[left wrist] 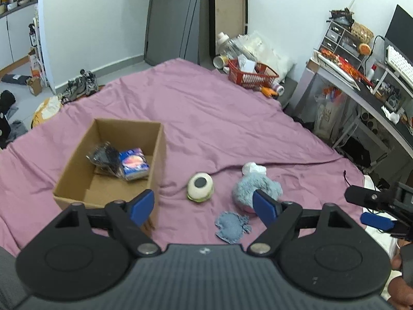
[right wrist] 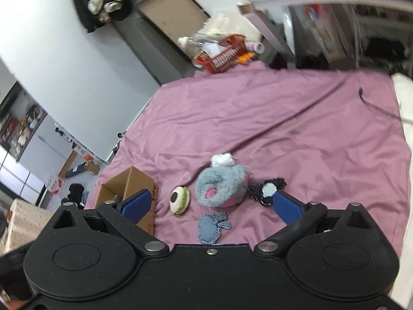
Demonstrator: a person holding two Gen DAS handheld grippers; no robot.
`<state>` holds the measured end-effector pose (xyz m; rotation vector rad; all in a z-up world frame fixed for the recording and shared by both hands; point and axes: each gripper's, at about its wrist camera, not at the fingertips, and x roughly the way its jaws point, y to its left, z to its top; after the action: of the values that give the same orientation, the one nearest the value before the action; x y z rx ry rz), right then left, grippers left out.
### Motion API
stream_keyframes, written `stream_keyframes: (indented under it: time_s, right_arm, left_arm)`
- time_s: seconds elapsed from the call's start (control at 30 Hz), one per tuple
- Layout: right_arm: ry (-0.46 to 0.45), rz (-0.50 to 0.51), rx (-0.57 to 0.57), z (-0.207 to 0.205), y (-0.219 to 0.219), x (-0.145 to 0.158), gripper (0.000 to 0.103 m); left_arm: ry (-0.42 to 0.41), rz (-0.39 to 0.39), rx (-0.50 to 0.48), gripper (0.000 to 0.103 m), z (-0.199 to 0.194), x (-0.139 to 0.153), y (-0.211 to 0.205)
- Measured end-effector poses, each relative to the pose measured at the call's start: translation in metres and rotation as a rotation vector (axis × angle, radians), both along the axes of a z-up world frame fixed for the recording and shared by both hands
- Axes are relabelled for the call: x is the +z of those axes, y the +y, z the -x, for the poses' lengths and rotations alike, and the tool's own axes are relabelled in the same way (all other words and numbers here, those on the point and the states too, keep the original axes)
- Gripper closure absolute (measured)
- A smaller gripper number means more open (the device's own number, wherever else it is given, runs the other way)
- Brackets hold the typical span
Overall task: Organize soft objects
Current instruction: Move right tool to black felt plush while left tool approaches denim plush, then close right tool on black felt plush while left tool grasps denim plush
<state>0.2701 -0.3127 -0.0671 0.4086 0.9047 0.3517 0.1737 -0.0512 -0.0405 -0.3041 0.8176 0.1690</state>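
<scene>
On the pink bedsheet stands an open cardboard box holding a black packet and a blue tissue pack. To its right lie a round cream toy with a black spot, a fluffy grey-blue plush with a white soft piece behind it, and a small blue cloth. My left gripper hovers open above them, holding nothing. My right gripper is open too, above the plush, the cloth and a black-and-white item.
A red basket with bottles and bags sits at the bed's far corner. A cluttered desk runs along the right side. Shoes lie on the floor to the left. A black cable trails over the sheet's right edge.
</scene>
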Motion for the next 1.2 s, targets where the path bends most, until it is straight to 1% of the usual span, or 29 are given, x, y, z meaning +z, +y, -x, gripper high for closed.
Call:
stream_keyframes:
  time_s: [0.1,0.23,0.3,0.4,0.47,0.53,0.57,0.63,0.67,0.7,0.77,0.87,1.03,1.1,1.2]
  right_arm:
    - [0.036,-0.020,-0.031,-0.006,-0.007,-0.015,0.007]
    - [0.069,-0.037,-0.069,-0.012,-0.012,-0.035,0.007]
    - [0.084,-0.041,-0.098,-0.016,-0.016,-0.045,0.010]
    - [0.117,-0.065,-0.139,-0.022,-0.020,-0.062,0.019]
    - [0.136,-0.083,-0.154,-0.025,-0.022,-0.075,0.028]
    - [0.171,-0.112,-0.164,-0.028,-0.024,-0.086,0.035]
    - [0.174,-0.129,-0.157,-0.030,-0.024,-0.089,0.035]
    - [0.163,-0.124,-0.154,-0.033,-0.023,-0.092,0.035]
    - [0.167,-0.122,-0.158,-0.035,-0.023,-0.095,0.035]
    - [0.180,-0.124,-0.162,-0.037,-0.023,-0.099,0.036]
    - [0.213,-0.120,-0.173,-0.044,-0.024,-0.109,0.038]
    - [0.244,-0.121,-0.186,-0.051,-0.026,-0.121,0.039]
    - [0.265,-0.125,-0.177,-0.062,-0.025,-0.136,0.039]
    - [0.282,-0.141,-0.173,-0.066,-0.024,-0.143,0.041]
    - [0.297,-0.139,-0.173,-0.070,-0.022,-0.150,0.044]
  left_arm:
    - [0.013,-0.012,-0.007,0.022,-0.005,-0.010,-0.009]
    - [0.026,0.016,-0.014,0.022,-0.011,-0.024,-0.018]
    - [0.040,0.010,-0.010,0.022,-0.017,-0.032,-0.023]
    - [0.051,0.017,-0.016,0.023,-0.024,-0.042,-0.028]
    - [0.061,0.015,-0.019,0.023,-0.029,-0.051,-0.031]
    - [0.072,0.017,-0.025,0.026,-0.034,-0.060,-0.035]
    - [0.078,0.025,-0.028,0.028,-0.037,-0.064,-0.035]
    - [0.086,0.042,-0.031,0.030,-0.042,-0.073,-0.036]
    - [0.091,0.048,-0.031,0.032,-0.045,-0.078,-0.037]
    - [0.096,0.051,-0.030,0.036,-0.047,-0.082,-0.037]
    - [0.116,0.060,-0.028,0.038,-0.053,-0.092,-0.039]
    - [0.146,0.075,-0.039,0.043,-0.063,-0.107,-0.042]
    - [0.186,0.083,-0.045,0.046,-0.076,-0.128,-0.047]
    - [0.201,0.092,-0.048,0.047,-0.080,-0.135,-0.046]
    - [0.217,0.105,-0.049,0.048,-0.086,-0.145,-0.046]
